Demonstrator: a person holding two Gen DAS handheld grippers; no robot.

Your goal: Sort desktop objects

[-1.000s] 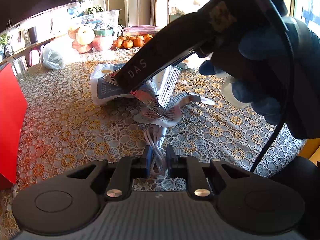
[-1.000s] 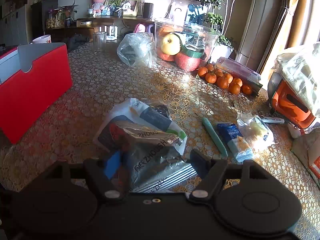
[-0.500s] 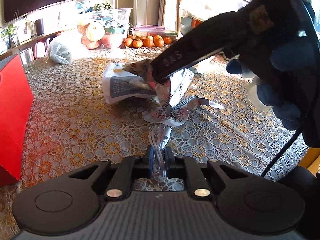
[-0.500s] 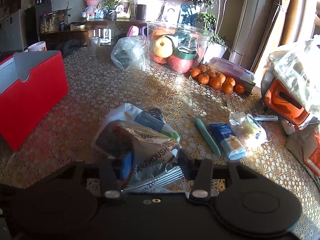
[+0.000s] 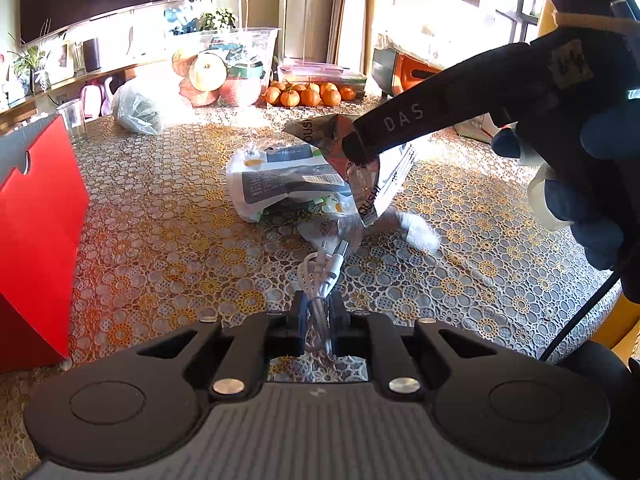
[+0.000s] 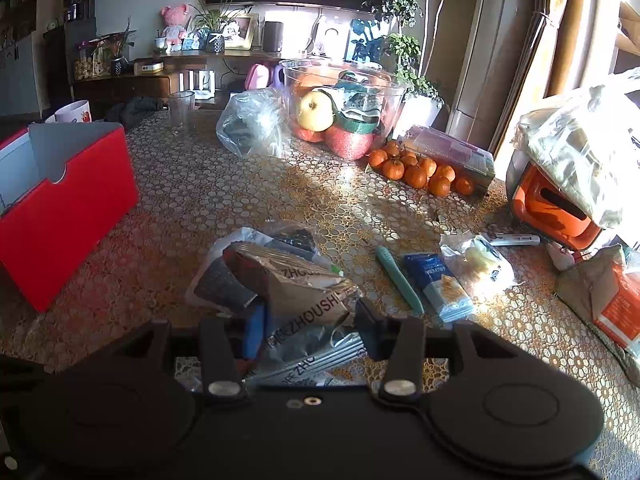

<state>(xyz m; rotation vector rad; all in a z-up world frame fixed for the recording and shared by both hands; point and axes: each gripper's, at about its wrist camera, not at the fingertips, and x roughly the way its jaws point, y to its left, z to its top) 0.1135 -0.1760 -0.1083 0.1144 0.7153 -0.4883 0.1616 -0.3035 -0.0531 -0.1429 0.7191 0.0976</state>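
Note:
My left gripper (image 5: 318, 314) is shut on a bundle of white cable (image 5: 322, 272), whose plug ends stick out forward above the lace tablecloth. My right gripper (image 6: 310, 332) is shut on a crumpled foil snack bag (image 6: 304, 292) and holds it up. In the left wrist view, one black finger of the right gripper (image 5: 400, 124) pinches the same foil bag (image 5: 360, 172), with a blue-gloved hand (image 5: 592, 184) behind it. Beneath the bag a white paper packet (image 5: 280, 176) lies on the table.
A red open box (image 6: 68, 208) stands at the left. To the right lie a green pen (image 6: 398, 280), a blue packet (image 6: 436, 284) and a clear bag (image 6: 480, 264). Farther back are tangerines (image 6: 416, 170), a clear fruit bowl (image 6: 340, 108), a plastic bag (image 6: 248, 124) and a glass (image 6: 181, 110).
The right jaws closed from wide apart onto the foil bag and raised it off the white packet. The left gripper stayed shut on the cable.

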